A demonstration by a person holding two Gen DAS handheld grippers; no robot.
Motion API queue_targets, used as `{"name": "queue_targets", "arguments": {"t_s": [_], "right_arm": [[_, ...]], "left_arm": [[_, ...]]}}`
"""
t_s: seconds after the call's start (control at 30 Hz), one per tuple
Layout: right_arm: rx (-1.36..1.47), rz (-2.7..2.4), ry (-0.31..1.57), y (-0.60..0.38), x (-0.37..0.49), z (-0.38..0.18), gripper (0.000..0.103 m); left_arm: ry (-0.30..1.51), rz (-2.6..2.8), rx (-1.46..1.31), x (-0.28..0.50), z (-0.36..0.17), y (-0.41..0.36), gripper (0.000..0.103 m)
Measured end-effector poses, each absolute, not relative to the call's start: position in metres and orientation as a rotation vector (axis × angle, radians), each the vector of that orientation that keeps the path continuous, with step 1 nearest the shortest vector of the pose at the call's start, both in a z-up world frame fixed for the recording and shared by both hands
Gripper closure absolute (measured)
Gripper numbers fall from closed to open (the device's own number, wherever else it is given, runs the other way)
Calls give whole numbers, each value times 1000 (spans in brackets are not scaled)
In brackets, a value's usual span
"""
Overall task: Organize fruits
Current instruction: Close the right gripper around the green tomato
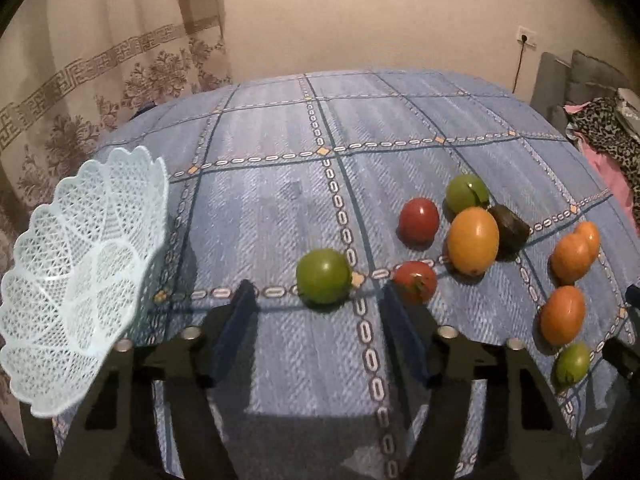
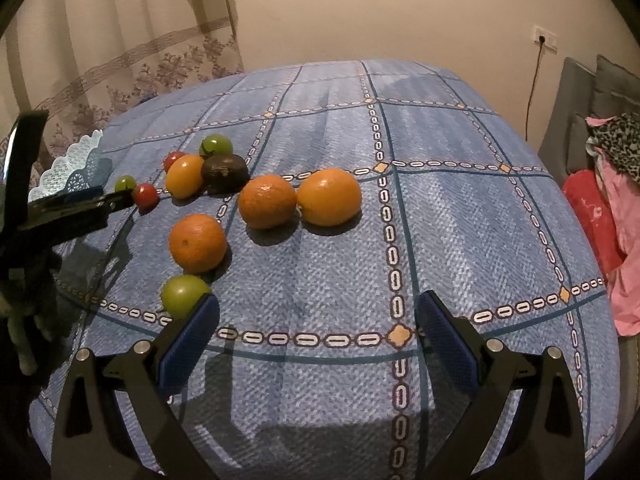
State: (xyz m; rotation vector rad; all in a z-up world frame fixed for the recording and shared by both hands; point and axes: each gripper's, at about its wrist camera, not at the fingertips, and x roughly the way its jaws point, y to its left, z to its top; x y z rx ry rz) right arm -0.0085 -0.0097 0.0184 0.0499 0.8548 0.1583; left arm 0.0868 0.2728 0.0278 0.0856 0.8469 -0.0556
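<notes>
In the left wrist view, the pale lace basket (image 1: 80, 272) is sitting empty at the worktop's (image 1: 280, 360) left edge, while the left claw (image 1: 316, 300) is hovering wide open, gripping nothing, just short of a green fruit (image 1: 323, 276). In the right wrist view, the right claw (image 2: 318, 316) is gaping equally wide and empty, its left finger (image 2: 192, 336) seemingly brushing another green fruit (image 2: 182, 294), with oranges (image 2: 266, 201) lying loose beyond.

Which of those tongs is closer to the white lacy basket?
Left. The left tongs hang open just right of the basket; the right tongs are open farther right, beyond the fruit.
</notes>
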Motion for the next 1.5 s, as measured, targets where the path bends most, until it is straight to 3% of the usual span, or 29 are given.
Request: {"name": "queue_targets", "arguments": {"t_s": [0.33, 0.5, 1.03, 1.5], "right_arm": [[27, 215, 834, 1, -12, 22, 16], [24, 247, 850, 11, -11, 20, 30], [58, 339, 863, 42, -17, 24, 37], [21, 304, 906, 60, -2, 11, 69]], "left_arm": [[862, -102, 47, 96, 22, 276, 67], [848, -106, 56, 94, 22, 273, 68], [770, -108, 12, 67, 41, 278, 69], [753, -116, -2, 55, 45, 279, 69]]}}
